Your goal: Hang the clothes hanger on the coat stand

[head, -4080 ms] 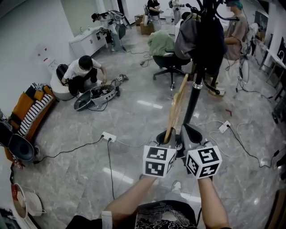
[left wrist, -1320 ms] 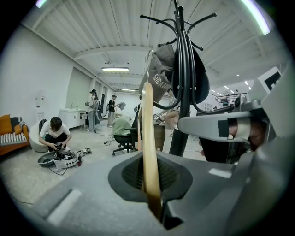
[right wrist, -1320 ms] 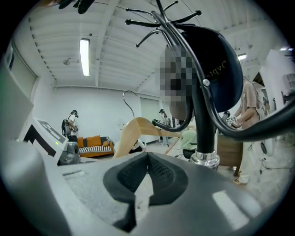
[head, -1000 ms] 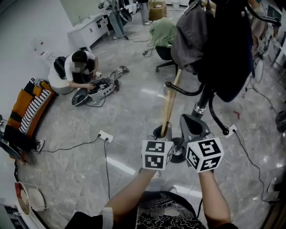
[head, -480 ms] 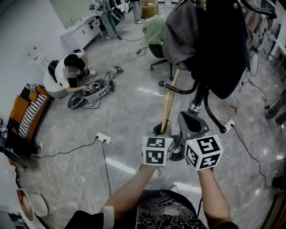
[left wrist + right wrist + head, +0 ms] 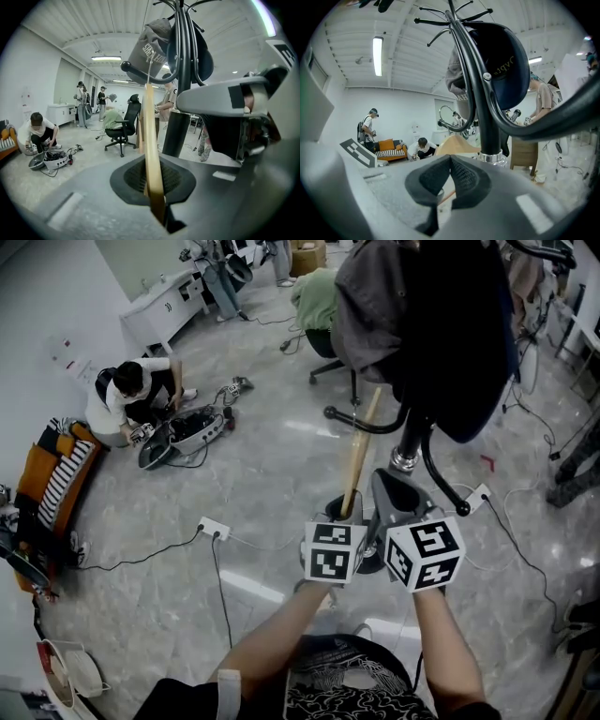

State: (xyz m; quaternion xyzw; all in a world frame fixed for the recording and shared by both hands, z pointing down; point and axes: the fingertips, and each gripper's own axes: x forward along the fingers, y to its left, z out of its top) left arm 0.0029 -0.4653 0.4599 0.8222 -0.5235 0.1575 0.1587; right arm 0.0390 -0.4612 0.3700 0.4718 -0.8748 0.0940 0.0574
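Head view: my left gripper (image 6: 340, 514) pinches the lower end of the pale wooden clothes hanger (image 6: 360, 454). The hanger rises toward a curved arm of the black metal coat stand (image 6: 412, 432), which is draped with dark garments (image 6: 441, 324). My right gripper (image 6: 392, 486) sits just beside the left.

Left gripper view: the jaws clamp the hanger's wood. Its wire hook reaches the stand's arm, but I can't tell whether they touch.

Right gripper view: the jaws are pressed together with nothing between them, facing the stand's pole.
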